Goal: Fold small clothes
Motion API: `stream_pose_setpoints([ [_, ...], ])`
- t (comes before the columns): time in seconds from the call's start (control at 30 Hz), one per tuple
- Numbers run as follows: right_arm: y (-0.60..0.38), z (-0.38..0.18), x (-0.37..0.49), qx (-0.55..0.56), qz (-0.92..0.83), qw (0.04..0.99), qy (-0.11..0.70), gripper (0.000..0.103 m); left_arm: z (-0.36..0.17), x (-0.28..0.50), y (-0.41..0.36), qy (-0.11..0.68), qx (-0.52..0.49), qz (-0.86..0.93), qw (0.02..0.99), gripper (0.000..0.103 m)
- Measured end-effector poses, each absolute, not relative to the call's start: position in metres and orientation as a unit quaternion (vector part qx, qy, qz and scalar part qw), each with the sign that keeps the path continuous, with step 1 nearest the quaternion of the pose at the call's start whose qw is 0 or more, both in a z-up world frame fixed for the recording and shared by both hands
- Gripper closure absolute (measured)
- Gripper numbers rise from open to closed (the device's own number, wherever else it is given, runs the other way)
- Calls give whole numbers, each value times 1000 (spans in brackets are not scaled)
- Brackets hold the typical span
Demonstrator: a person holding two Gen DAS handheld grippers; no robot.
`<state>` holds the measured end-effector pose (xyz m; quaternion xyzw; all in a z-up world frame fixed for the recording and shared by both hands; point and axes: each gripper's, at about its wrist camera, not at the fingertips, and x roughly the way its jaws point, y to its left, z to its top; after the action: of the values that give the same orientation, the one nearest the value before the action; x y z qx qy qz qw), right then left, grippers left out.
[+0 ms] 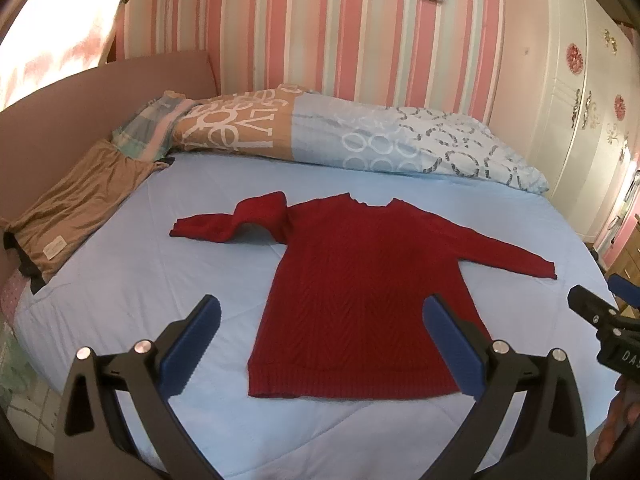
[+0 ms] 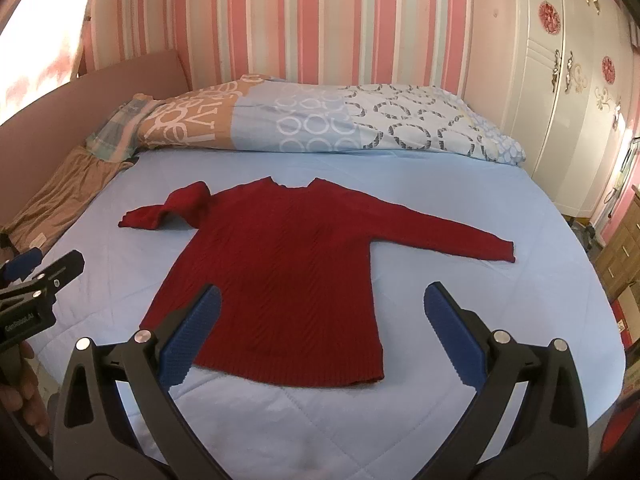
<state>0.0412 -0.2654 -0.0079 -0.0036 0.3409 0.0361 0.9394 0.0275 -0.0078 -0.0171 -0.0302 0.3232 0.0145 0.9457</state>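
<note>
The red sweater lies face-up in the middle of the bed, hem toward the cameras, neckline toward the rolled duvet. Its right sleeve runs out flat and straight; the left sleeve is the untidy one (humped near the shoulder and doubled back on itself). Both grippers hover above the near edge of the bed, touching nothing. The left gripper has its fingers spread wide over the hem, and the right gripper shows the same wide gap, nothing between its blue pads.

No fold is made yet, so the first job looks like that bunched left sleeve. The person would do well to pinch it near the cuff, draw it out flat, then lay it across the chest. A thick knit like this probably drags and stretches, so lifting clear of the cover before moving should keep the body square. A folded tan garment sits well off to the left, no obstacle.
</note>
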Motion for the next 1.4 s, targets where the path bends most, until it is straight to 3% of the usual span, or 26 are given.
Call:
stream_pose_setpoints([
  [0.7, -352, -59, 162, -4, -17, 937, 348, 3, -59, 158, -66, 326, 1, -17, 945, 2],
  [1.23, -571, -160, 279, 9, -117, 917, 382, 3, -144, 283, -142, 353, 18, -10, 935, 2],
  [1.4, -635, -197, 309, 11, -152, 900, 408, 10, -168, 306, -174, 356, 28, -19, 934, 2],
])
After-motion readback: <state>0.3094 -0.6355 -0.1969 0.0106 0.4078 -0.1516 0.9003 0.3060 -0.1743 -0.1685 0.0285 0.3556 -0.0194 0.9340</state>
